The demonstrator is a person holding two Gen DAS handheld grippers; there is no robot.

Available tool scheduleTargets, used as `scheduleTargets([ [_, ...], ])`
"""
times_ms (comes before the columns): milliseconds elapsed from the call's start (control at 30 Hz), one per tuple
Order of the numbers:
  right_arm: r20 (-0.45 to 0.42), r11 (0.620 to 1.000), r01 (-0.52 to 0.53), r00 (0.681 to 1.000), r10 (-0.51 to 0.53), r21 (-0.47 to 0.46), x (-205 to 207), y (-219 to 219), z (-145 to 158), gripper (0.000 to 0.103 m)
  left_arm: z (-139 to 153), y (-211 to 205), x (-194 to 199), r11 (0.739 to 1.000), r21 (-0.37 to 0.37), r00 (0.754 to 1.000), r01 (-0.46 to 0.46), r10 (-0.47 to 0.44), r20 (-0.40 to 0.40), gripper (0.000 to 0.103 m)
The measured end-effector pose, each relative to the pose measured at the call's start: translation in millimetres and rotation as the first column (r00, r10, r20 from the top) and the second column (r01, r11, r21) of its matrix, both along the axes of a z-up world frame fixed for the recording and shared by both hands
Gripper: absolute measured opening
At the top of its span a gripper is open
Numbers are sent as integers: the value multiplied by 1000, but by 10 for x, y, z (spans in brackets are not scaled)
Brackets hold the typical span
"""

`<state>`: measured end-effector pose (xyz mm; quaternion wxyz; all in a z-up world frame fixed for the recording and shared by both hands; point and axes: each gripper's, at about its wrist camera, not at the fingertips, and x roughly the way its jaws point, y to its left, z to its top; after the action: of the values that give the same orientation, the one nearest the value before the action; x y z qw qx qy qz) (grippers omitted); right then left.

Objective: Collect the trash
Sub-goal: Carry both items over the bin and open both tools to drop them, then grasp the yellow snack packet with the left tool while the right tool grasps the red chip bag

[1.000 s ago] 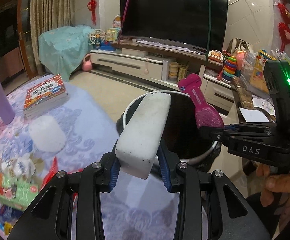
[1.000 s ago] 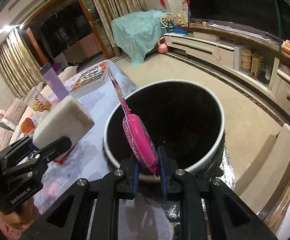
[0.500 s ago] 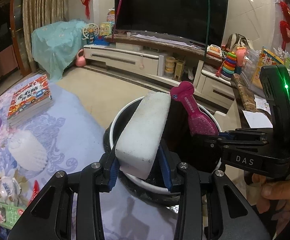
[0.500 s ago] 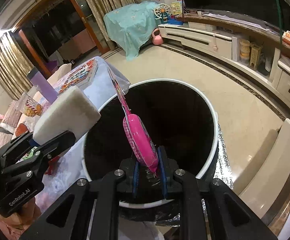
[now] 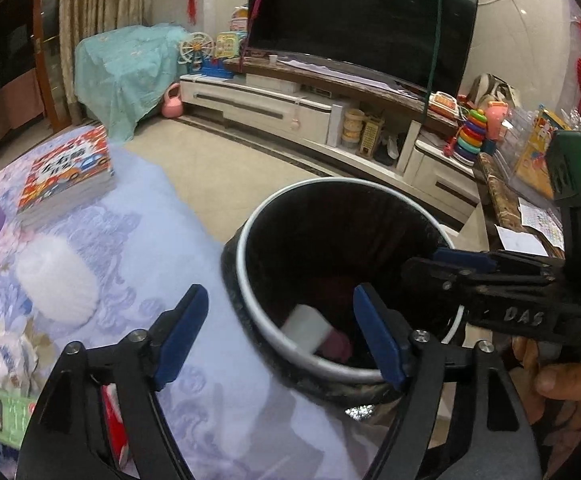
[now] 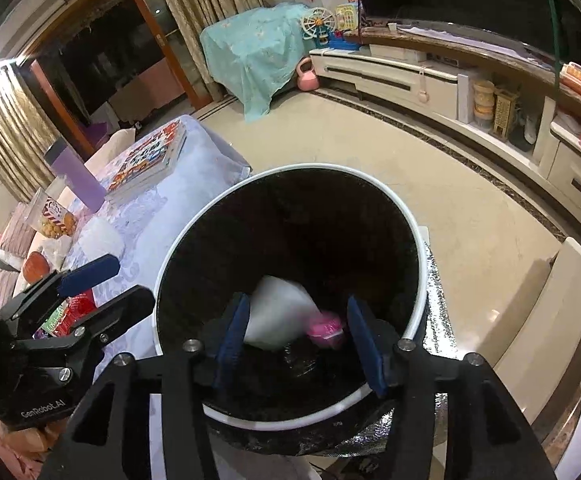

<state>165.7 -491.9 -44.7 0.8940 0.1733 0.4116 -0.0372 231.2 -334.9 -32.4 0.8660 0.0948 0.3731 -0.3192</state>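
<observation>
Over black bin (image 6: 410,224) — L gripper (image 5: 280,330) & R gripper (image 6: 296,334) both wide, empty — white foam block (image 6: 276,312), pink comb (image 6: 324,330) inside.

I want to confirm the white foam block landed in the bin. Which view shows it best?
The right wrist view: it looks down into the bin, showing most of the foam block beside a pink item. The left wrist view shows only a corner of it above the rim.

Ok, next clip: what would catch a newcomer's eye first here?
The black trash bin with its white rim fills the middle, with a white foam block and a pink item inside it. The left gripper and right gripper are both open over it. A big dark TV stands behind.
</observation>
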Motion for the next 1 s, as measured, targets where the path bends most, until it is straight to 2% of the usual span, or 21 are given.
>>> scheduleTargets([
  [33, 8, 1000, 6, 1000, -6, 4, -22, 0, 10, 58, -10, 53, -20, 1000, -5, 1000, -6, 6, -5, 79],
  [67, 17, 1000, 10, 1000, -11, 11, -46, 1, 17, 65, -20, 112, -46, 1000, -11, 1000, -12, 12, -8, 79],
  [100, 23, 1000, 17, 1000, -17, 14, -69, 6, 25, 76, -27, 161, -72, 1000, -14, 1000, -19, 19, -9, 79],
  [167, 44, 1000, 27, 999, -27, 10, -129, 43, 44, 82, -38, 283, -161, 999, -17, 999, -37, 37, 2, 80],
  [467, 152, 999, 36, 988, -36, 4, -426, 386, 210, 88, -19, 874, -590, 994, -43, 993, -103, 106, 54, 83],
  [600, 197, 1000, 16, 980, -13, -12, -527, 620, 292, 92, -27, 1156, -715, 989, -56, 989, -137, 139, 40, 84],
  [1000, 184, 997, -71, 981, 63, 37, -632, 1271, 79, 92, -82, 2198, -1017, 946, -88, 949, -312, 315, 27, 84],
])
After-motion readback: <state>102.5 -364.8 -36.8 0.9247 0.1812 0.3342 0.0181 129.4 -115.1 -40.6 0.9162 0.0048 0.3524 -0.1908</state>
